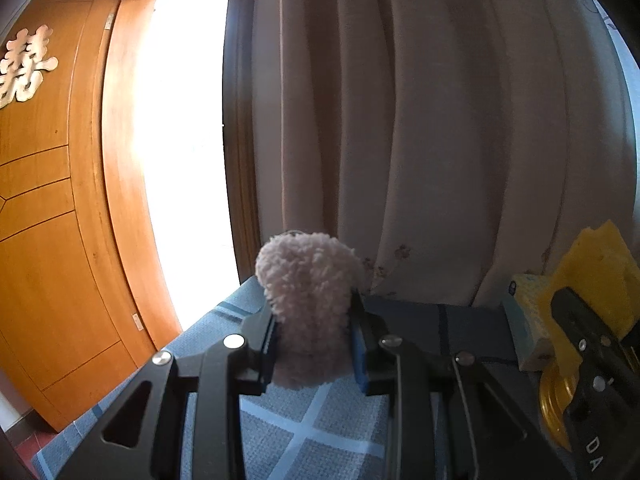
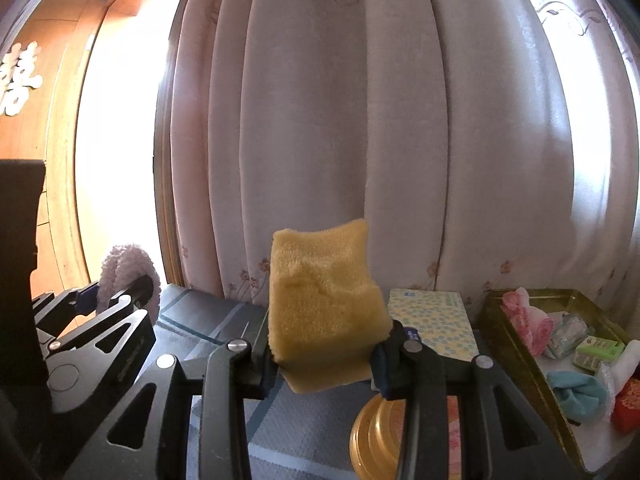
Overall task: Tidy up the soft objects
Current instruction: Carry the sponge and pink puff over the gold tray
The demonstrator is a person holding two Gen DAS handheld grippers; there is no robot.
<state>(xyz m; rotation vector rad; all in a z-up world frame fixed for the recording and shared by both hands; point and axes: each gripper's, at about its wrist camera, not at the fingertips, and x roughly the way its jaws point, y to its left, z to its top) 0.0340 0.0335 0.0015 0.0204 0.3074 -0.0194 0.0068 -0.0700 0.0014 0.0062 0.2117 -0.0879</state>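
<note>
While both grippers hang above the blue cloth (image 1: 320,432), the left gripper (image 1: 314,336) pinches a pink fluffy cloth (image 1: 308,300), jaws narrow. Right gripper (image 2: 324,354) clamps a yellow towel (image 2: 320,304), jaws slightly wider; tissue pack (image 2: 436,320) lies beyond, tray (image 2: 516,344) right.

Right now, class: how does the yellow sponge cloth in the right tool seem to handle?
The yellow sponge cloth probably squashes easily: it bulges above the right tool. It looks light and floppy, one corner drooping below. Its nubbly surface likely resists slipping.
</note>
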